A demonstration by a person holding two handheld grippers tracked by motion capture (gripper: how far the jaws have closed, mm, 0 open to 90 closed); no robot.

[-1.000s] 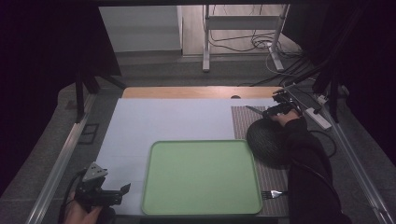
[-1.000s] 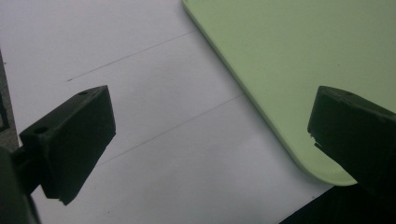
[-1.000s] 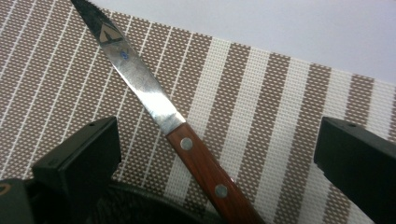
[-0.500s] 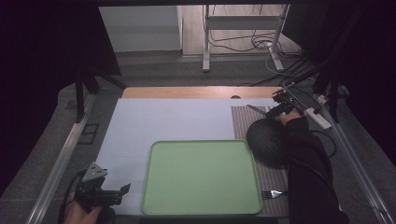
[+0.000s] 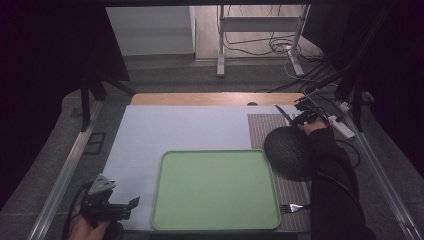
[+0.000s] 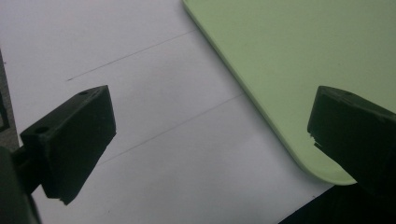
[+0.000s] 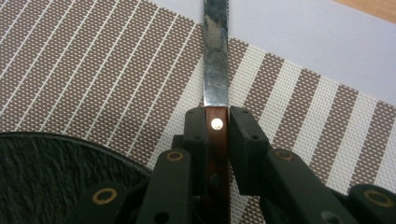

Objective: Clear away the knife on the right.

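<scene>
Pinching the knife by its wooden handle, your right gripper needs a level blade; left gripper spread, idle

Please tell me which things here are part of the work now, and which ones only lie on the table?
In use: knife, clamped in the right gripper; striped mat under it.
Lying about: green tray, dark plate, fork; the left gripper hangs open.

Dim high view, its left and right edges lost in black. Both gripper views are brighter; near jaws blur; the knife blade glints.
</scene>
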